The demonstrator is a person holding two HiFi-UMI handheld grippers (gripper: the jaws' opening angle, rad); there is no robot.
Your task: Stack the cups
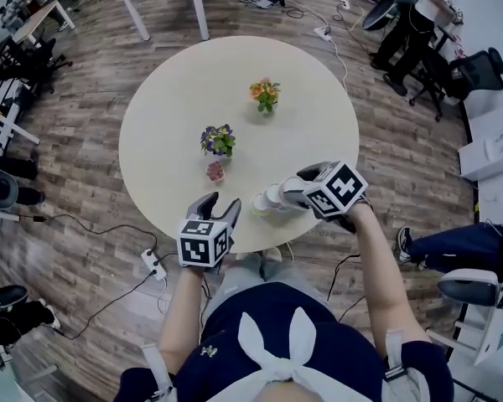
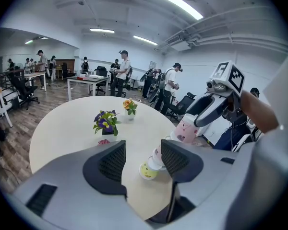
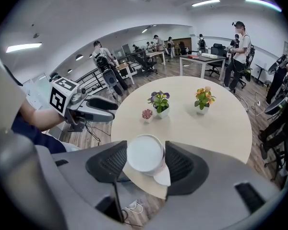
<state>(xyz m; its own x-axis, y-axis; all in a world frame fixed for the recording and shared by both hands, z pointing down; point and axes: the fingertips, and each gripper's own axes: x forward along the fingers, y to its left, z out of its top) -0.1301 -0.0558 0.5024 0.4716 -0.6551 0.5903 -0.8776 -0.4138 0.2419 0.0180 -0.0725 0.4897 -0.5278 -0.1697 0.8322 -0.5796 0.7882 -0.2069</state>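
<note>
Left gripper [image 1: 219, 204] is hovering empty with jaws standing apart, angling forward and down. Right gripper [image 1: 288, 193] is tilting down more steeply, jaws clamping a cup [image 3: 145, 152]. Both bare forearms are reaching forward.

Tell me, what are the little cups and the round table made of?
The cups are probably paper or thin plastic: matte pastel sides with printed pictures and a plain white base. The table looks like smooth laminate or painted wood: an even cream top with no grain and only a soft sheen. Neither can be told for certain.
</note>
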